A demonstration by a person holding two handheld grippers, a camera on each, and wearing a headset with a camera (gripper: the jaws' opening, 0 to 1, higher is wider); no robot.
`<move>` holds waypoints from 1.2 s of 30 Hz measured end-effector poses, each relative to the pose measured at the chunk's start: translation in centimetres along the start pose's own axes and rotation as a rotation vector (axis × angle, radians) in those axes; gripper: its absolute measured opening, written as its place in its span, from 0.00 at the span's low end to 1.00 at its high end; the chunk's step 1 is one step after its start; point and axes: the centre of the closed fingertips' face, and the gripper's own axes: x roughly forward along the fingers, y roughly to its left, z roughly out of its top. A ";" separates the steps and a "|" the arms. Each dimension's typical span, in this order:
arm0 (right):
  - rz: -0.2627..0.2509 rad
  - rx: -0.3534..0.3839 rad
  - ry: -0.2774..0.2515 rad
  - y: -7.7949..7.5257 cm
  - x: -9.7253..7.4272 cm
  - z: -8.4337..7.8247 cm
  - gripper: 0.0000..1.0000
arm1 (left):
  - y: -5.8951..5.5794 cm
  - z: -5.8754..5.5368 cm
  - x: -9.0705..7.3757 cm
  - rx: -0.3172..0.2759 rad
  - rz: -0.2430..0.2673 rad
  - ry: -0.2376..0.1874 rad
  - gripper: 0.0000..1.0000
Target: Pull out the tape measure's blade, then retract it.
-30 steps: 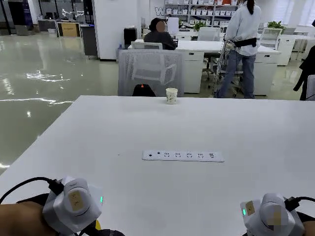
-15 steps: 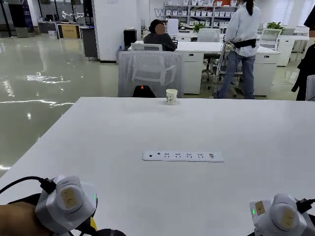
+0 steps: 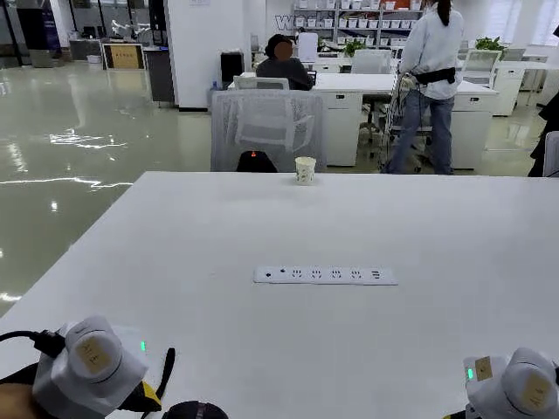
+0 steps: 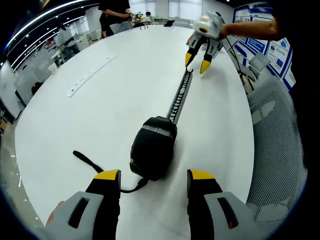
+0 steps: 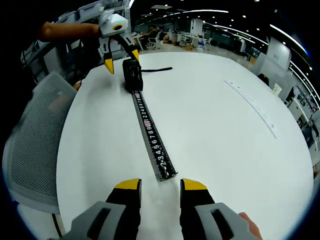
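A black tape measure [image 4: 153, 147] lies on the white table [image 3: 349, 227] with its blade [image 4: 180, 97] drawn out flat. In the left gripper view my left gripper [image 4: 154, 175] is open, its yellow tips flanking the rear of the case without touching it. The case's strap [image 4: 87, 161] trails off to the left. My right gripper [image 5: 160, 182] is also open, with the blade's free end [image 5: 167, 175] lying just ahead of its tips. In the head view the left gripper [image 3: 144, 400] sits at the bottom left beside the case [image 3: 194, 410], and the right gripper [image 3: 515, 394] at the bottom right.
A white power strip [image 3: 325, 276] lies across the table's middle and a paper cup [image 3: 304, 169] stands near the far edge. A mesh chair [image 3: 266, 131] stands behind the table. Beyond it are desks with one person seated and another standing.
Both grippers have slid outward and lower in the head view, the left leftward and the right rightward. The tape case and its strap now show beside the left gripper.
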 end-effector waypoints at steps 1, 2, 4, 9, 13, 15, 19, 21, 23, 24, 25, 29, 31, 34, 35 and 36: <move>-0.003 0.010 -0.005 0.1 -0.1 0.0 0.29 | 0.0 0.0 -0.1 -0.011 0.004 -0.009 0.50; -0.007 0.016 -0.012 0.2 -0.2 0.2 0.30 | -0.1 0.1 -0.2 -0.029 0.010 -0.021 0.51; -0.020 0.023 -0.019 0.4 -0.4 0.3 0.30 | -0.3 0.0 -0.4 -0.044 0.020 -0.029 0.52; -0.051 0.060 -0.038 0.6 -0.8 1.0 0.33 | -0.8 0.0 -0.9 -0.097 0.041 -0.062 0.56; -0.060 0.069 -0.050 1.0 -1.1 1.3 0.36 | -0.9 0.1 -1.3 -0.134 0.064 -0.083 0.60; -0.070 0.085 -0.056 1.0 -1.3 1.5 0.38 | -1.0 0.2 -1.6 -0.155 0.081 -0.097 0.61; -0.091 0.120 -0.076 1.4 -1.6 1.8 0.42 | -1.2 0.2 -2.0 -0.179 0.108 -0.108 0.65; -0.094 0.130 -0.080 1.7 -1.7 1.9 0.43 | -1.3 0.3 -2.2 -0.198 0.128 -0.118 0.67; -0.100 0.146 -0.089 2.0 -1.8 2.0 0.47 | -1.5 0.3 -2.4 -0.216 0.138 -0.127 0.69; -0.102 0.160 -0.091 2.1 -1.8 2.0 0.48 | -1.6 0.4 -2.4 -0.220 0.141 -0.130 0.69; -0.104 0.168 -0.096 2.3 -1.9 2.1 0.49 | -1.8 0.4 -2.4 -0.229 0.148 -0.132 0.70; -0.116 0.188 -0.104 2.8 -2.1 2.1 0.52 | -2.5 0.4 -2.5 -0.258 0.158 -0.144 0.72; -0.121 0.203 -0.109 3.0 -2.2 2.2 0.53 | -2.7 0.4 -2.6 -0.269 0.166 -0.145 0.75; -0.129 0.221 -0.124 3.5 -2.4 2.4 0.56 | -2.9 0.4 -3.0 -0.293 0.190 -0.158 0.78; -0.135 0.226 -0.127 3.6 -2.5 2.5 0.57 | -3.0 0.5 -3.1 -0.300 0.195 -0.164 0.78; -0.136 0.231 -0.130 3.7 -2.5 2.5 0.58 | -3.1 0.5 -3.1 -0.305 0.199 -0.167 0.79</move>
